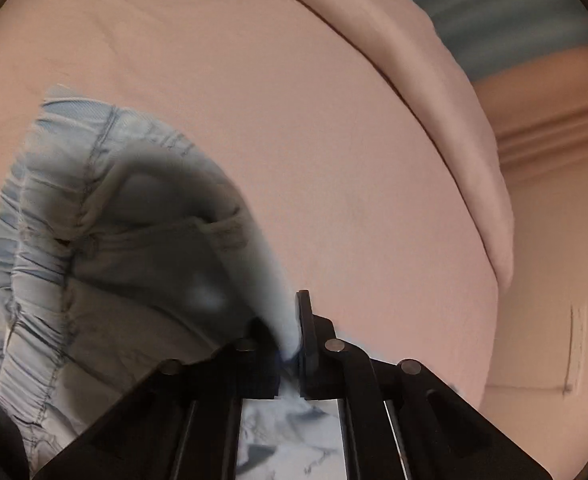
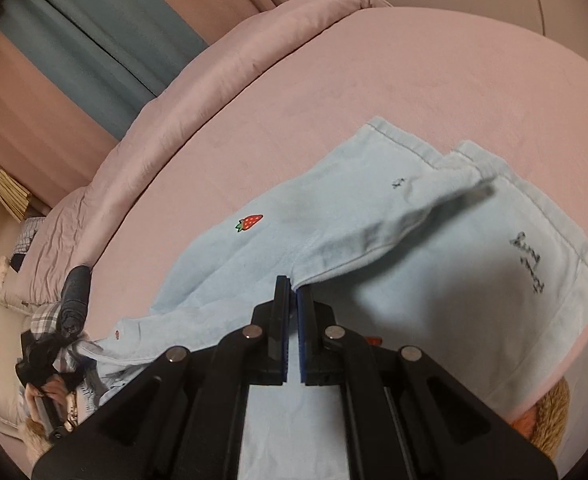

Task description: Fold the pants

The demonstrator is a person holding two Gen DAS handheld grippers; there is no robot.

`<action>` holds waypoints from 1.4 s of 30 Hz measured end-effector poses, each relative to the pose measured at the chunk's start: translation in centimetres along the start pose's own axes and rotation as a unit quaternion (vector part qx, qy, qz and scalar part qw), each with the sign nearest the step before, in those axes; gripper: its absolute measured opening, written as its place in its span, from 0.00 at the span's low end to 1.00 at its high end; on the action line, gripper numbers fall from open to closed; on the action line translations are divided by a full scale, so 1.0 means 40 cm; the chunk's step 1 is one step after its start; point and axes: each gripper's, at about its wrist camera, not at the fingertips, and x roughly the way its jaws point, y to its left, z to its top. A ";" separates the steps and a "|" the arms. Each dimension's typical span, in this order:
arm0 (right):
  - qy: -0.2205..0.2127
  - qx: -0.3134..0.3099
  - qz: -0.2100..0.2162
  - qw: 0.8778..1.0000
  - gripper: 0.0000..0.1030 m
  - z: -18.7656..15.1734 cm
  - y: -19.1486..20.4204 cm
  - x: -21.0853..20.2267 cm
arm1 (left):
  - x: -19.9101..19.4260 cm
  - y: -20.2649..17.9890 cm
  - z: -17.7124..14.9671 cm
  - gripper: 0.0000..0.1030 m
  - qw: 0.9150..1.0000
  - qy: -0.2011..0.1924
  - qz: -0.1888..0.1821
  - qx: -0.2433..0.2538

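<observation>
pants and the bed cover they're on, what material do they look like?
Pants: pale blue washed denim or cotton twill, matte; topstitched seams, gathered elastic waistband and an embroidered-looking strawberry suggest it. Bed cover: pink, soft and matte, faintly brushed like microfiber or flannel; exact fibre unclear.

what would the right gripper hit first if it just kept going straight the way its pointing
The right gripper is shut on the pants, so the raised fold of that fabric lies first in its path, then probably the pink bed; depth is unclear.
</observation>
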 end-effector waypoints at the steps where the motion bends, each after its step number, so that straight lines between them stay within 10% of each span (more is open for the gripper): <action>1: -0.004 -0.006 0.003 1.000 0.03 0.015 0.007 -0.006 | -0.026 -0.008 -0.011 0.02 1.000 -0.015 -0.005 0.009; 8: -0.053 -0.043 0.034 0.997 0.04 0.058 0.027 -0.194 | -0.352 -0.016 -0.240 0.02 0.986 -0.104 -0.068 0.112; 15: 0.023 0.001 -0.020 1.000 0.05 -0.090 -0.124 -0.199 | -0.268 0.221 -0.455 0.04 0.999 0.004 -0.012 0.043; 22: 0.055 0.039 -0.039 0.997 0.13 -0.087 -0.200 -0.140 | -0.316 0.221 -0.416 0.31 0.998 -0.049 0.012 0.045; 26: 0.014 0.029 -0.083 0.996 0.49 -0.047 -0.207 -0.149 | -0.339 0.273 -0.372 0.49 0.993 -0.098 0.055 0.030; 29: -0.002 0.053 -0.094 0.994 0.44 -0.023 -0.244 -0.145 | -0.312 0.313 -0.355 0.49 0.994 -0.097 0.050 0.004; 31: 0.007 0.061 -0.084 0.995 0.08 -0.006 -0.266 -0.132 | -0.283 0.327 -0.344 0.17 0.994 -0.094 0.056 -0.006; 38: -0.082 0.011 -0.053 0.995 0.05 0.090 -0.176 -0.258 | -0.362 0.270 -0.358 0.14 0.992 -0.112 0.037 0.036; 42: -0.079 0.014 -0.076 0.994 0.05 0.065 -0.215 -0.278 | -0.302 0.323 -0.383 0.15 0.996 -0.060 0.062 0.029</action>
